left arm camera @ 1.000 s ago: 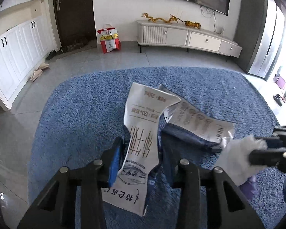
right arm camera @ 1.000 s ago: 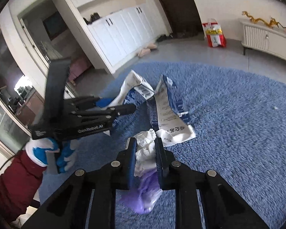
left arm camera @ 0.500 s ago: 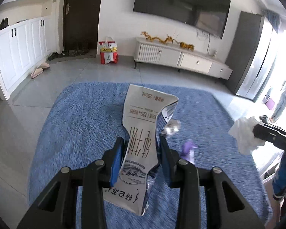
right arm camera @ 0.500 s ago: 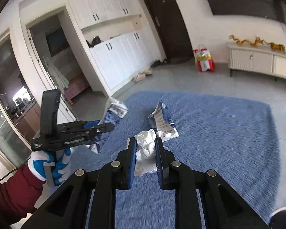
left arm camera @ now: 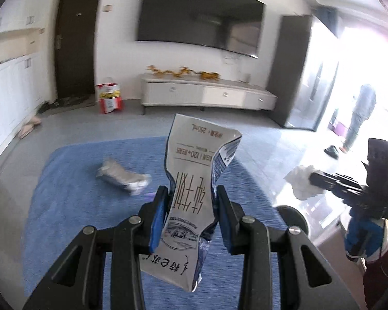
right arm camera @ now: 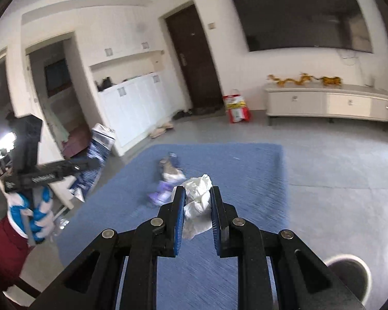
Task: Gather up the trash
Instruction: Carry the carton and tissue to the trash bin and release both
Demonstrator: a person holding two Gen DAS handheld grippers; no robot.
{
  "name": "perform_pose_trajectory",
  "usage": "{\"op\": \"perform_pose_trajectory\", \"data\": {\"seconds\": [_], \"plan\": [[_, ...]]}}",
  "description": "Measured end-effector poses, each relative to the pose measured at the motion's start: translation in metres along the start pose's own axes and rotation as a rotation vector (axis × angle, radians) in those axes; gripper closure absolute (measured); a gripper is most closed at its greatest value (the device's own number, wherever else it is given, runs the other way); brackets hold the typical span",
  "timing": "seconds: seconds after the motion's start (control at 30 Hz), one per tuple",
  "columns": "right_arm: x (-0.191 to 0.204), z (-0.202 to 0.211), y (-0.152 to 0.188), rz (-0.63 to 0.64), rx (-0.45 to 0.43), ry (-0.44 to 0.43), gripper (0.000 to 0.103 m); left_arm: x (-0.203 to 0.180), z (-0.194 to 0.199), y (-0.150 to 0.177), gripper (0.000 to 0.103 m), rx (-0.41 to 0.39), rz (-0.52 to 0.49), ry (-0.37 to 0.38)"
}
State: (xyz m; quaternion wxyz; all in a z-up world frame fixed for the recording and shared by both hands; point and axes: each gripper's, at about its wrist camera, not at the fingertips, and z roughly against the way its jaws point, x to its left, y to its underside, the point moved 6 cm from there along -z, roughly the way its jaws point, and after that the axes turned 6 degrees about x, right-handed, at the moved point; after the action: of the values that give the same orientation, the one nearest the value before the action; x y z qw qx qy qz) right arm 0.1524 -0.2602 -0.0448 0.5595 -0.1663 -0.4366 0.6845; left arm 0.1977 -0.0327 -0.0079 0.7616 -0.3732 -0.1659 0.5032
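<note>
My left gripper (left arm camera: 191, 199) is shut on a flattened blue-and-white milk carton (left arm camera: 194, 180) and holds it high above the blue rug (left arm camera: 72, 206). My right gripper (right arm camera: 198, 196) is shut on a crumpled white tissue (right arm camera: 198, 201), also held high; it shows at the right of the left wrist view (left arm camera: 304, 182). A second crushed carton (left arm camera: 124, 177) lies on the rug, with a purple wrapper (right arm camera: 161, 193) beside it. The left gripper with its carton (right arm camera: 98, 155) shows at the left of the right wrist view.
A white TV cabinet (left arm camera: 207, 98) stands against the far wall under a wall TV (left arm camera: 199, 23). A red bag (left arm camera: 110, 98) sits by the dark door (left arm camera: 75, 44). White cupboards (right arm camera: 137, 108) line the left. A round grey rim (right arm camera: 348, 271) shows low right. A person (left arm camera: 359, 116) stands at the bright doorway.
Both grippers have risen well above the rug with their loads. The second carton and the purple wrapper stayed on the rug and now look farther away.
</note>
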Motion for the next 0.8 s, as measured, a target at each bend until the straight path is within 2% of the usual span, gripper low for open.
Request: {"op": "perform_pose_trajectory", "data": {"seconds": [0.23, 0.33, 0.43, 0.63, 0.8], "plan": [[-0.110, 0.040, 0.048, -0.158, 0.016, 0.182, 0.084, -0.116, -0.070, -0.010, 0.068, 0.108, -0.108, 0.132], [-0.159, 0.056, 0.078, -0.253, 0.034, 0.261, 0.084, -0.172, -0.115, -0.002, 0.068, 0.182, -0.134, 0.202], [-0.196, 0.061, 0.103, -0.324, 0.065, 0.326, 0.083, -0.213, -0.155, 0.006, 0.068, 0.248, -0.160, 0.231], [-0.251, 0.055, 0.142, -0.414, 0.140, 0.393, 0.082, -0.293, -0.240, 0.037, 0.068, 0.406, -0.215, 0.280], [-0.282, 0.032, 0.167, -0.470, 0.211, 0.423, 0.080, -0.329, -0.292, 0.057, 0.068, 0.513, -0.208, 0.293]]}}
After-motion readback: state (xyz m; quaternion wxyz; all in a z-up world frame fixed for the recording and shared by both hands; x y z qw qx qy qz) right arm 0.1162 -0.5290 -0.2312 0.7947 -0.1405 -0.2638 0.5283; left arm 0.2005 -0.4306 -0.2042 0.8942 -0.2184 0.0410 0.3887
